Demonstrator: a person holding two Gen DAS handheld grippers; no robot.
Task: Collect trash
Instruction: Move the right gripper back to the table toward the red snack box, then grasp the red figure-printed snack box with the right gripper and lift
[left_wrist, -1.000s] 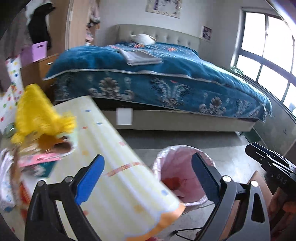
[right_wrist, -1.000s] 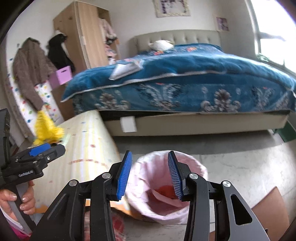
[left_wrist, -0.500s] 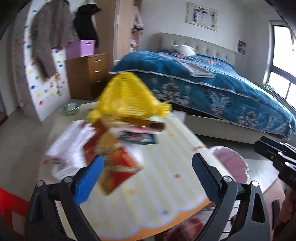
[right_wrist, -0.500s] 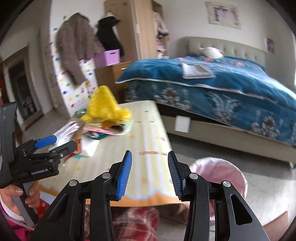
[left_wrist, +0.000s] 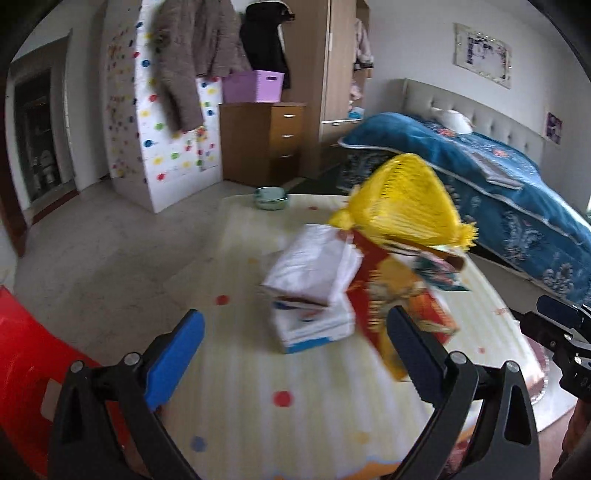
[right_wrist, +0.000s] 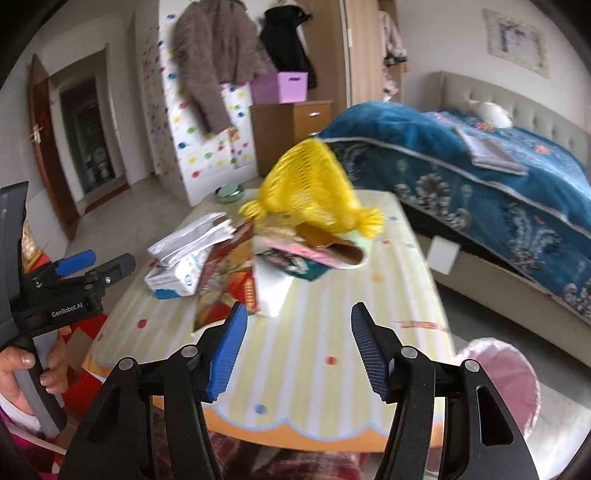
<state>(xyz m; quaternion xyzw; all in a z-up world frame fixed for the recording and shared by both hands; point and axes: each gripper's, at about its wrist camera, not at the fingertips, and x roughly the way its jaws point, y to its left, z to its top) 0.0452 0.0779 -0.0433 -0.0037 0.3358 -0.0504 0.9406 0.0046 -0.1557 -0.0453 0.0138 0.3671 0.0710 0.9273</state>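
Right now the left gripper hangs above the near part of a low table covered in a pale striped cloth with coloured dots; its blue-padded jaws stand wide apart with nothing between them. The right gripper is likewise spread open and empty, poised over the near end of the same table.

The trash sits heaped toward the far half of the tabletop. A yellow mesh bag rises at the far right of the heap, tilted, resting on the other pieces. Just near and left of it lies a white paper bundle, and under that a white and blue box. Touching these on the right is a red and orange wrapper, blurred, so its print cannot be read. From the right wrist view a pink and teal packet lies under the mesh bag, beside a brown cardboard tube.

A bin lined with a pink bag stands on the floor at the near right corner of the table, well apart from the heap. A small green bowl sits on the floor beyond the far edge of the table. To the right is a bed with a blue cover; at the far wall are a wooden dresser with a purple box on top. A red chair shows at the near left.
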